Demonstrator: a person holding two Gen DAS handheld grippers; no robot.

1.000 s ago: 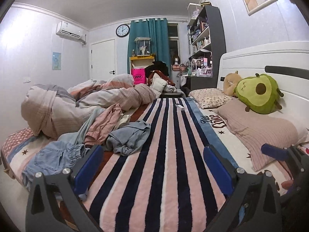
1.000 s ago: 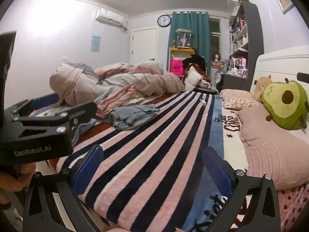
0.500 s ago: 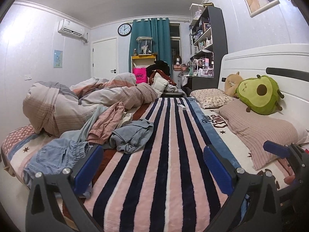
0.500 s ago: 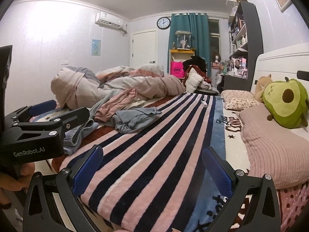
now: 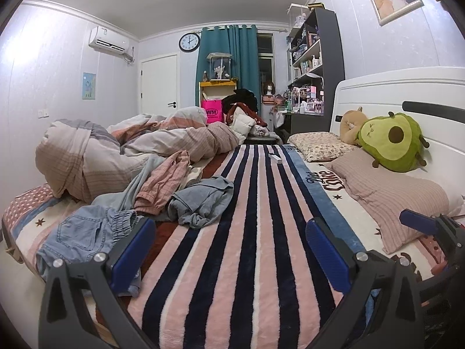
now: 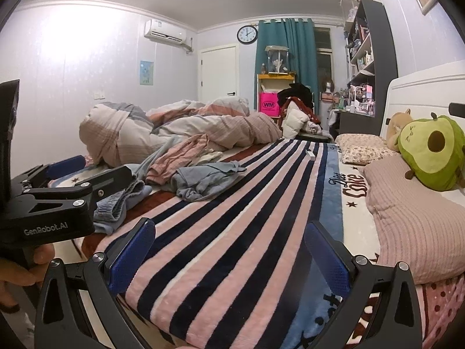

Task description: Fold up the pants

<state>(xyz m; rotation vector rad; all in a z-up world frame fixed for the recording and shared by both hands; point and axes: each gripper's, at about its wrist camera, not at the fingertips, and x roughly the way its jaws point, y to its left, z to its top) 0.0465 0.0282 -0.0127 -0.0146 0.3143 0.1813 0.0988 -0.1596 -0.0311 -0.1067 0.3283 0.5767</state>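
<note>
Several crumpled garments lie on the left of the striped blanket (image 5: 247,232): light denim pants (image 5: 78,235), a grey-blue garment (image 5: 203,200) and a pink checked garment (image 5: 162,180). In the right wrist view the grey-blue garment (image 6: 209,180) and the denim pants (image 6: 119,203) show too. My left gripper (image 5: 229,250) is open and empty above the blanket's near edge, with the denim pants just behind its left finger. My right gripper (image 6: 229,253) is open and empty over the blanket's near edge. The left gripper's body (image 6: 49,200) shows at the right wrist view's left.
A bunched duvet (image 5: 116,157) fills the far left of the bed. Pillows (image 5: 389,192) and an avocado plush (image 5: 392,142) lie along the white headboard (image 5: 407,87) on the right. A small white object (image 5: 274,158) lies on the far stripes. Shelves (image 5: 316,72) stand behind.
Both grippers have moved slightly, so the bed and clothes have shifted a little in both views. Both stay open and empty; the clothes have not moved.
</note>
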